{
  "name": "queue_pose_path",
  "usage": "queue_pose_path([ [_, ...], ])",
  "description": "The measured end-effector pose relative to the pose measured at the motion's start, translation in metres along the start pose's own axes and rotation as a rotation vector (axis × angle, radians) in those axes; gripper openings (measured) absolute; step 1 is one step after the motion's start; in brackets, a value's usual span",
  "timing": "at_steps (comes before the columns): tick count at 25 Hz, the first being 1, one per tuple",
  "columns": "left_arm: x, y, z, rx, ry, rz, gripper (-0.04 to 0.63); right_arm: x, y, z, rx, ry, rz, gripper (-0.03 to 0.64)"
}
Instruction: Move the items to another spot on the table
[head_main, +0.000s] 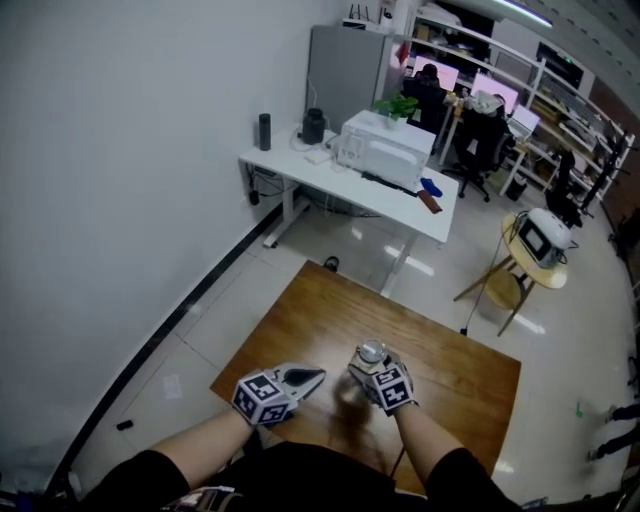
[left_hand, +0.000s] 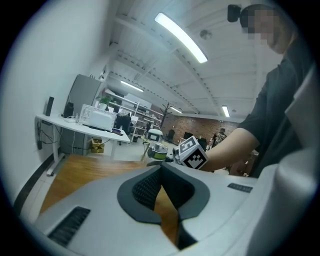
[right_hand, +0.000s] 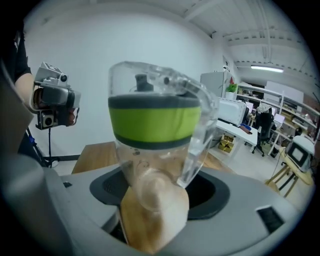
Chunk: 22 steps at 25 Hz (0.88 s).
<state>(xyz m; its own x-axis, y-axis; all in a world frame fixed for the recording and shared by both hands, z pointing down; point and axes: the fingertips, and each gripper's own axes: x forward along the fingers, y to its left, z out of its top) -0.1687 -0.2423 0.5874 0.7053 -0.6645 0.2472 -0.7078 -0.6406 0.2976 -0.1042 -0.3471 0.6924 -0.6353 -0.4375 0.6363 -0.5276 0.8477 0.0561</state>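
Note:
A clear bottle (right_hand: 152, 120) with a green band under its transparent lid is gripped low on its body, and my right gripper (right_hand: 155, 200) is shut on it. In the head view the bottle (head_main: 372, 351) is above the near part of the brown wooden table (head_main: 450, 370). My left gripper (head_main: 316, 377) hovers a little to the bottle's left, over the table's near edge. Its jaws are shut with nothing between them (left_hand: 161, 167). From the left gripper view the bottle (left_hand: 159, 149) and the right gripper's marker cube (left_hand: 192, 152) show just beyond the jaw tips.
A white wall and black skirting run along the left. Behind the table stands a white desk (head_main: 300, 165) with a printer (head_main: 388, 148) and a dark flask. A wooden stool (head_main: 520, 275) with a small device stands at the right, with office shelves and chairs behind.

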Motion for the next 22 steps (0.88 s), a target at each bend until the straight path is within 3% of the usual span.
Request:
queue_pose_path([
  [5, 0.055, -0.080, -0.008, 0.018, 0.015, -0.095, 0.005, -0.076, -0.041, -0.054, 0.026, -0.005, -0.060, 0.350],
  [14, 0.131, -0.183, -0.026, 0.087, 0.132, -0.308, 0.005, -0.201, -0.121, -0.160, 0.167, 0.006, -0.236, 0.350],
  [22, 0.238, -0.307, -0.039, 0.114, 0.128, -0.326, 0.005, -0.340, -0.226, -0.299, 0.216, 0.058, -0.374, 0.350],
])
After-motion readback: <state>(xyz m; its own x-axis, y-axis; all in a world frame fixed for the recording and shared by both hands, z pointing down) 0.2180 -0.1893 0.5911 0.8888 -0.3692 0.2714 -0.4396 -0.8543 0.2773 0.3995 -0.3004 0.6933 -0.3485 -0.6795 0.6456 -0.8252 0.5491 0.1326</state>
